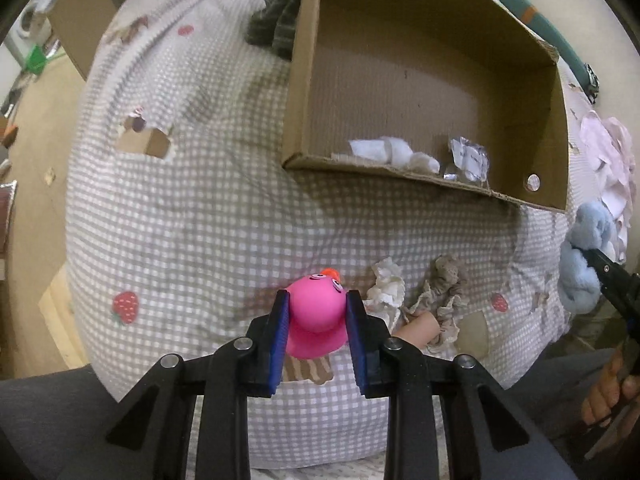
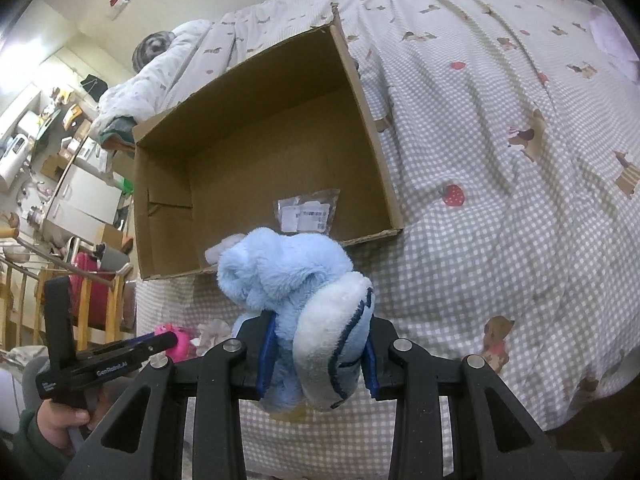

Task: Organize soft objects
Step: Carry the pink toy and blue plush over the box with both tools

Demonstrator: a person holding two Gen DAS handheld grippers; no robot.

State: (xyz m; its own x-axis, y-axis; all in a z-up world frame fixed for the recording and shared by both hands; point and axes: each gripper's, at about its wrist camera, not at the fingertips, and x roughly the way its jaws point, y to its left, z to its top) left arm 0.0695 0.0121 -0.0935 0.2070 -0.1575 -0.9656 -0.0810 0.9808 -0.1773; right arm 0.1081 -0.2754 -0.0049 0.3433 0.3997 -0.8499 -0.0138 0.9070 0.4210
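Left wrist view: your left tongs (image 1: pixel 317 312) grip the pink duck (image 1: pixel 316 316) at lower centre, over the checked bed (image 1: pixel 192 216). The cardboard box (image 1: pixel 400 172) sits upper right. In the right wrist view, your right tongs (image 2: pixel 318 344) are clamped on the blue plush (image 2: pixel 288 276), bottom centre, just before the box.

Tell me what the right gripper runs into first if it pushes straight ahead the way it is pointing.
Probably the cardboard box. The right gripper, shut on the blue plush toy, points at the box's near edge, so the toy would likely meet that edge or pass over it into the box. Depth is unclear.
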